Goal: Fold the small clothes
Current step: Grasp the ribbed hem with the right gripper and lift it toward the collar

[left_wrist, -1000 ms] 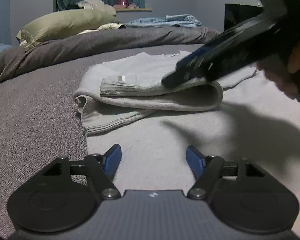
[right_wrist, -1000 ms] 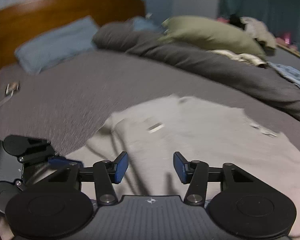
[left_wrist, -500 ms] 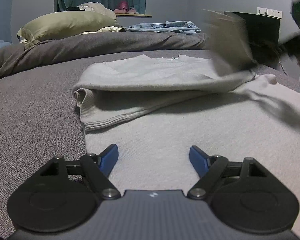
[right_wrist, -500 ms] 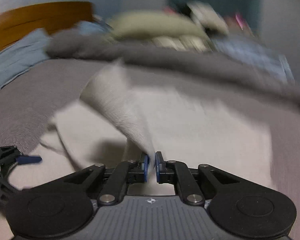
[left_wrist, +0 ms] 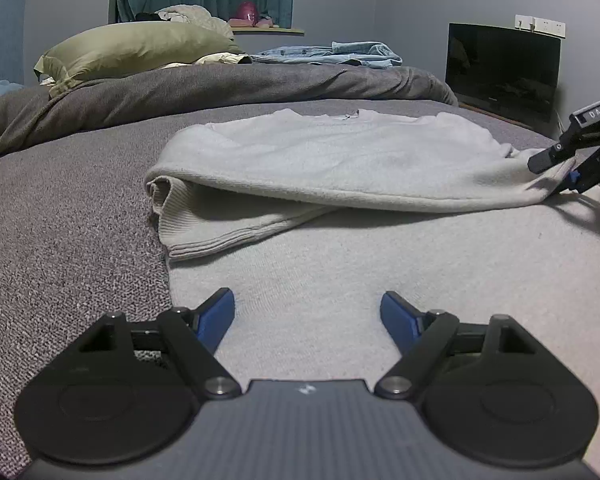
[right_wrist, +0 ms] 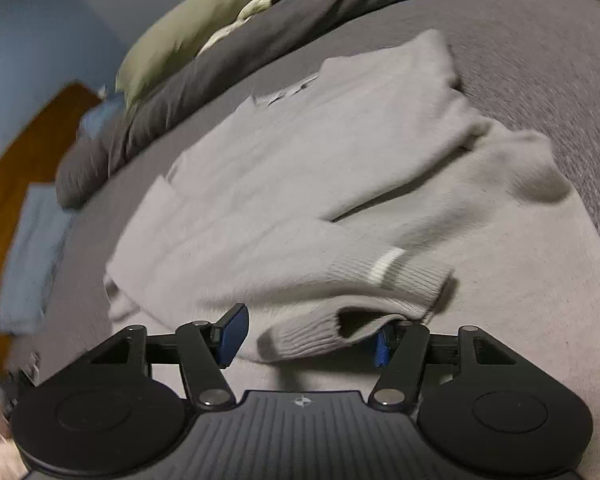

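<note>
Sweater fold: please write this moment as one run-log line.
sweater: sleeve folded across body | right tool: open, at sleeve cuff | left tool: open, over hem

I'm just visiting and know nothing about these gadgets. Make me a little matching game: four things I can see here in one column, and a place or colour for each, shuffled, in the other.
Things:
1. sweater
2. pillow
3. screen
4. denim clothes

Descriptions:
A. olive green, on the bunched blanket
B. black, against the wall beyond the bed
C. pale grey, spread on the bed with a sleeve folded across
D. light blue, heaped behind the blanket

Pairs: 1-C, 2-A, 3-B, 4-D
</note>
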Tool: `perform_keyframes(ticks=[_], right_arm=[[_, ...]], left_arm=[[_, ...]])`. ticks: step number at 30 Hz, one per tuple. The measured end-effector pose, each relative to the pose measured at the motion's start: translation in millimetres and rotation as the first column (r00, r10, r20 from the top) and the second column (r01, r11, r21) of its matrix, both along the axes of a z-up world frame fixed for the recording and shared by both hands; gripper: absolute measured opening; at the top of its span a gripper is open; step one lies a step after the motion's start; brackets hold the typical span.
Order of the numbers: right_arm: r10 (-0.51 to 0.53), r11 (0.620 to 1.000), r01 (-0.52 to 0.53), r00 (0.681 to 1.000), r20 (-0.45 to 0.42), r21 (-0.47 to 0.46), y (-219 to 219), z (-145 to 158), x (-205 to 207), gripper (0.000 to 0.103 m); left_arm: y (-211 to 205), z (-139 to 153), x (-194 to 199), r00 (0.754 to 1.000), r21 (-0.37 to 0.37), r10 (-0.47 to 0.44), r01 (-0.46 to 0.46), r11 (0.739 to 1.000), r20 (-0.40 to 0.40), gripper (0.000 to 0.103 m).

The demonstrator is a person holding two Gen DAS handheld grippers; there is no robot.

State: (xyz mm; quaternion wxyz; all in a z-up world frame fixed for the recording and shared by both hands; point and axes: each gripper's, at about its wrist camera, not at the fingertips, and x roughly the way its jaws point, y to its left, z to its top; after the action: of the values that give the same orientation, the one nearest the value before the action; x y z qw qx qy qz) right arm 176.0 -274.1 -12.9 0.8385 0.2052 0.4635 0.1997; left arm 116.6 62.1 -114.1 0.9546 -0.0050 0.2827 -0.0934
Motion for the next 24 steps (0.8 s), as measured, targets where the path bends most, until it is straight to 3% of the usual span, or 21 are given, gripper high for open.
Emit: perform_keyframes(ticks=[3,5,6,7,10,14,16,20,24], right_arm=[[-0.061,0.995,0.062,0.998,-0.014,0.076,-16.5,-3.1,10.4,0.048],[-0.089,0.993,0.089,0.996,-0.008,0.079,-26.6,-3.7,14.1,0.031],[-0.092,0.993,0.092,0.996,-0.006,0.071,-29.8,-3.4,14.2,0.011],[-0.092,0.994,0.091,0.996,0.017,0.059,-31.0,-2.0,13.1,0.005],[-0.065,0.998,0.062,0.986,0.156,0.023,-26.5,20.2,9.8,0.004],[-0.099,0.993,0.113,0.943,0.319,-0.025,-31.9,57.9,12.9,0.004],[-0.091,0.986,0.131,0.941,0.326,-0.102,-33.1,58.2,17.6,0.004],[-0.093,0.966,0.148,0.963,0.252,-0.212,-27.0,35.5,25.6,0.004],[-0.092,0.96,0.15,0.967,0.239,-0.235,-25.8,24.9,27.7,0.006]], left_arm=[[-1.3,-0.1,0.7,1.0,0.003,0.001,-0.001,1.0,-0.001,0.08],[-2.1,-0.2,1.0,1.0,0.007,0.002,-0.002,1.0,0.0,0.08],[-2.3,-0.4,1.3,1.0,0.008,0.002,-0.002,1.0,0.0,0.08],[-2.2,-0.6,1.7,1.0,0.008,0.002,-0.002,1.0,0.0,0.08],[-2.3,-0.7,1.7,1.0,0.009,0.002,-0.002,1.0,0.0,0.081],[-1.8,-1.0,2.2,1.0,0.009,0.002,-0.002,1.0,0.0,0.081],[-1.8,-1.0,2.1,1.0,0.01,0.002,-0.002,1.0,0.0,0.081],[-1.8,-0.9,1.9,1.0,0.011,0.003,-0.003,1.0,0.0,0.081],[-2.5,1.2,2.4,1.0,0.021,0.008,-0.008,1.0,0.003,0.081]])
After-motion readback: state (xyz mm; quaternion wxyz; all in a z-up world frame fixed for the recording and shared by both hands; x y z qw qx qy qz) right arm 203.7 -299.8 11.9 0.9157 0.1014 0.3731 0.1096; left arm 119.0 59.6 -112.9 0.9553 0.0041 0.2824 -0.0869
